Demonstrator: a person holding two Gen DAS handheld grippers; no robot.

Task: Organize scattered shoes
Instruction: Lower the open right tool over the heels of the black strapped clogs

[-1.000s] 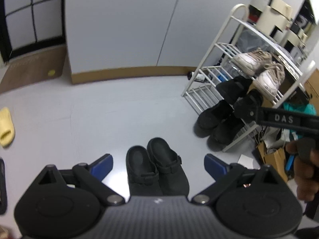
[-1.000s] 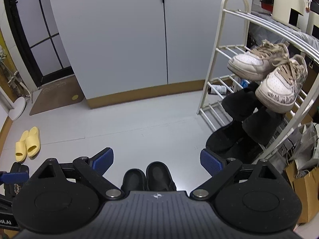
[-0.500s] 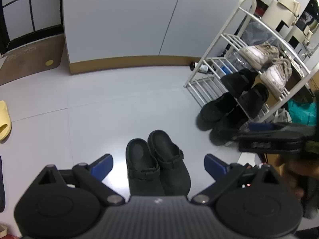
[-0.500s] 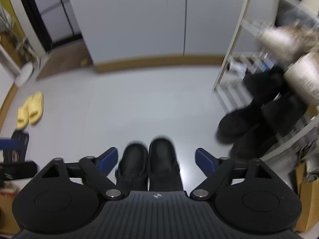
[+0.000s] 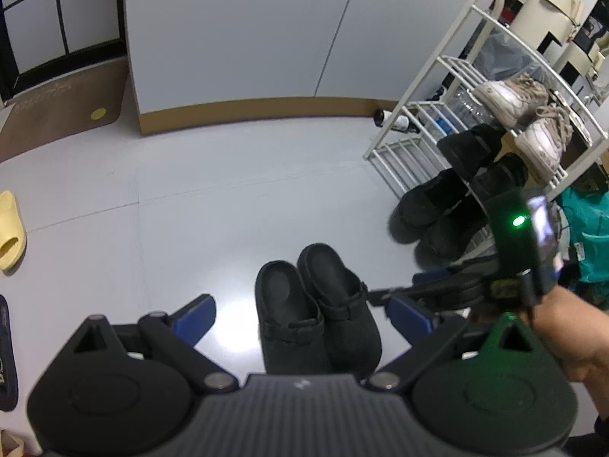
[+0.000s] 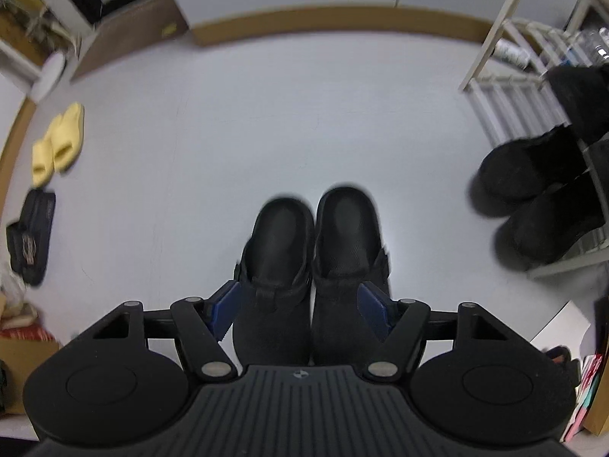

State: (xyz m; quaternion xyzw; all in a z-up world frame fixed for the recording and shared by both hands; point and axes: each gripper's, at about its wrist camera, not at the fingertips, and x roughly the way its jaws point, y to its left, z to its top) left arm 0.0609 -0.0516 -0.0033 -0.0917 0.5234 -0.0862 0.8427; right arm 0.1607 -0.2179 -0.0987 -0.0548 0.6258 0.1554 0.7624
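Pair of black clogs (image 6: 310,266), lower centre on the grey floor (image 6: 247,114): right gripper (image 6: 300,306) has descended, jaws just closing around both without visible pressure; left gripper (image 5: 300,316) spread, empty; lift toward the rack (image 5: 437,129) likely next.

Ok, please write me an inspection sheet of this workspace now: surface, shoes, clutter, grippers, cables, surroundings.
Surface: pale grey floor, bare in the middle.
Job's things: black clogs side by side on the floor; yellow slides and a dark slide farther off; white sneakers and black shoes on the white shoe rack.
Clutter: bottle lying by the rack; teal bag beside it.
Grippers: right hand-held gripper straddles both clogs, jaws have just been closing, pads not seen pressing; left hand-held gripper open above the clogs.
Cables: nothing seen.
Surroundings: grey cabinet doors, brown doormat.
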